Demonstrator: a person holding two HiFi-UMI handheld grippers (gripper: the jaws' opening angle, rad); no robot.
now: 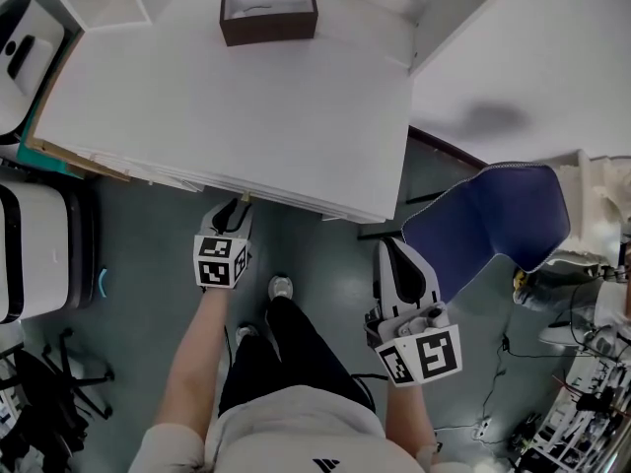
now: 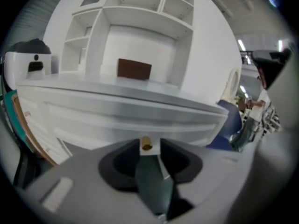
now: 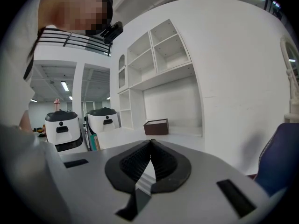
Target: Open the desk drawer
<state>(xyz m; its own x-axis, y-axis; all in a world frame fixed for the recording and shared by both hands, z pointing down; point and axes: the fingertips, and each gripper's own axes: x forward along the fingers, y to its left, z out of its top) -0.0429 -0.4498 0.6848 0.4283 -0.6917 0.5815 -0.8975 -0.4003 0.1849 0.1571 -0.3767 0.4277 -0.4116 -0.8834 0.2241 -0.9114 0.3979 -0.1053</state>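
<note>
Left gripper [image 1: 239,206]: positioned at the front edge of the desk [image 1: 246,116], pointing at the drawer [image 2: 117,118]. The jaws stand wide apart. A small brass knob [image 2: 146,144] on the drawer front sits in the gap between the jaw tips, with white showing on either side of it, so the pads do not press on it. The gripper holds nothing.

Drawer: its white front runs directly under the desk top's edge and appears shut. From the head view it lies along the near side of the desk, above the person's left forearm.

Right gripper [image 1: 387,244]: held off the desk's right corner, apart from the drawer and just beside a blue chair [image 1: 488,225]. The jaws are together – the ribbed pads meet at the tips – with nothing between them.

Surroundings: a brown box [image 1: 268,13] stands at the rear of the desk top. White shelves [image 2: 140,3] rise behind it.
</note>
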